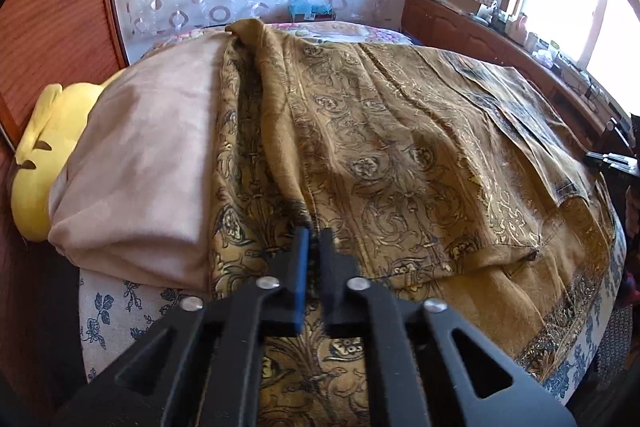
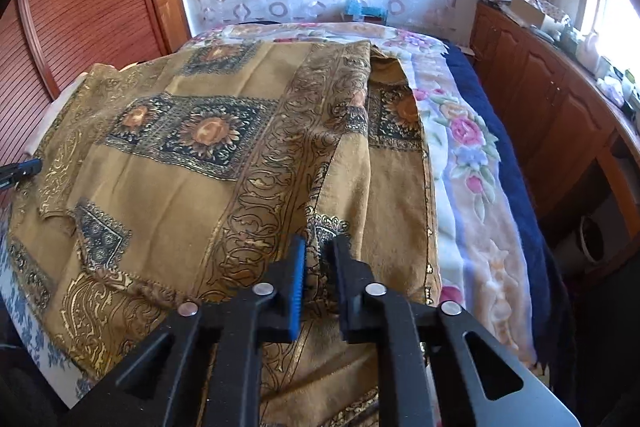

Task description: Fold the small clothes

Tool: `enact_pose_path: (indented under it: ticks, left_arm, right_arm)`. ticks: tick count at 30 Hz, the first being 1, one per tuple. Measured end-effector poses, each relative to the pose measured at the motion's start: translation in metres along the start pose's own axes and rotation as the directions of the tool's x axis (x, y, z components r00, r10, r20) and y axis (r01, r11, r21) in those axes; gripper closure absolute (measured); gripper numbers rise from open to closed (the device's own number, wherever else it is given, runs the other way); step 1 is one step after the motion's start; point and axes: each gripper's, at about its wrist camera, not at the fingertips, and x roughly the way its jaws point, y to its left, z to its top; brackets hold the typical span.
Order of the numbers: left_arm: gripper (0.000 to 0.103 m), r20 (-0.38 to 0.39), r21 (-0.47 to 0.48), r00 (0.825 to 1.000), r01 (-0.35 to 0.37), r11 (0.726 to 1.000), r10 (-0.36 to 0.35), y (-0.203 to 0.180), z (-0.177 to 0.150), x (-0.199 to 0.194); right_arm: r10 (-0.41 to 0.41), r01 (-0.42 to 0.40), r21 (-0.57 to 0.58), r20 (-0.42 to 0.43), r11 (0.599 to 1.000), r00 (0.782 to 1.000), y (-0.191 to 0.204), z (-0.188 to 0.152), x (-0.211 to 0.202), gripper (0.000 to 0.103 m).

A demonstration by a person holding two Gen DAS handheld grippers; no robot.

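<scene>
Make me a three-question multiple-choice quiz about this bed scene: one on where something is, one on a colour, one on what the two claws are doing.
1. Where does the yellow toy lie?
A. left of the pink blanket
B. on the cabinet
C. on the brown cloth

2. What colour is the pad on each claw's left finger?
A. red
B. blue
C. white

3. What are the claws doing?
A. both wide open
B. one open, one shut
C. both pinching the brown cloth

Answers:
1 A, it peeks out beside the blanket.
2 B, blue shows on the left gripper and right gripper.
3 C, cloth bunches between both pairs of fingers.
</scene>
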Motion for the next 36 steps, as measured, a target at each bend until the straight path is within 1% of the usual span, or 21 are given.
enact_pose_path:
  ticks: [5, 9, 12, 17, 24, 26, 27, 29, 31, 32, 34, 36]
  left_arm:
    - [0.101, 0.062, 0.005, 0.998, 0.023, 1.0, -0.023, -0.008, 0.004, -0.02]
    - [0.101, 0.115, 0.006, 0.993, 0.031, 1.0, -0.032, -0.011, 0.009, -0.043]
    - [0.101, 0.144, 0.011, 0.989, 0.043, 0.999, -0.044, -0.014, 0.011, -0.059]
    - [0.101, 0.184, 0.023, 0.98, 0.067, 0.997, -0.07, -0.013, 0.003, -0.087]
    - [0.101, 0.233, -0.007, 0.966, 0.116, 0.993, -0.111, 0.003, -0.011, -0.122]
    - [0.101, 0.232, -0.02, 0.967, 0.11, 0.994, -0.102, 0.004, -0.019, -0.126]
    - [0.101, 0.223, -0.027, 0.971, 0.097, 0.995, -0.088, 0.005, -0.024, -0.125]
    - [0.101, 0.182, -0.036, 0.981, 0.07, 0.997, -0.062, 0.006, -0.039, -0.115]
    - [0.101, 0.137, -0.055, 0.988, 0.073, 0.996, -0.065, 0.01, -0.051, -0.1]
    - [0.101, 0.116, -0.059, 0.992, 0.06, 0.996, -0.053, 0.011, -0.056, -0.092]
    - [0.101, 0.097, -0.059, 0.995, 0.024, 0.998, -0.018, 0.013, -0.062, -0.084]
    - [0.1, 0.089, -0.068, 0.996, 0.032, 0.997, -0.025, 0.015, -0.064, -0.082]
  right_arm:
    - [0.014, -0.013, -0.007, 0.049, 1.0, 0.999, 0.002, 0.0, -0.012, 0.097]
    - [0.023, -0.021, -0.016, 0.093, 1.0, 0.995, 0.006, -0.002, -0.023, 0.098]
    - [0.033, -0.031, -0.014, 0.134, 0.999, 0.99, 0.009, -0.003, -0.04, 0.099]
    - [0.035, -0.028, -0.045, 0.168, 0.999, 0.985, 0.016, -0.013, -0.067, 0.099]
    - [0.049, -0.036, -0.061, 0.222, 0.997, 0.974, 0.017, -0.035, -0.112, 0.099]
    - [0.048, -0.034, -0.064, 0.23, 0.997, 0.972, 0.014, -0.044, -0.123, 0.099]
    - [0.046, -0.032, -0.063, 0.228, 0.997, 0.973, 0.013, -0.051, -0.126, 0.099]
    - [0.041, -0.029, -0.059, 0.204, 0.998, 0.978, 0.011, -0.062, -0.123, 0.099]
    - [0.024, -0.015, -0.06, 0.151, 0.998, 0.988, 0.011, -0.076, -0.108, 0.099]
    - [0.02, -0.012, -0.057, 0.13, 0.998, 0.991, 0.011, -0.082, -0.101, 0.099]
    - [0.013, -0.009, -0.039, 0.096, 0.999, 0.995, 0.01, -0.093, -0.085, 0.099]
    - [0.018, -0.017, -0.017, 0.088, 1.0, 0.996, 0.009, -0.098, -0.077, 0.099]
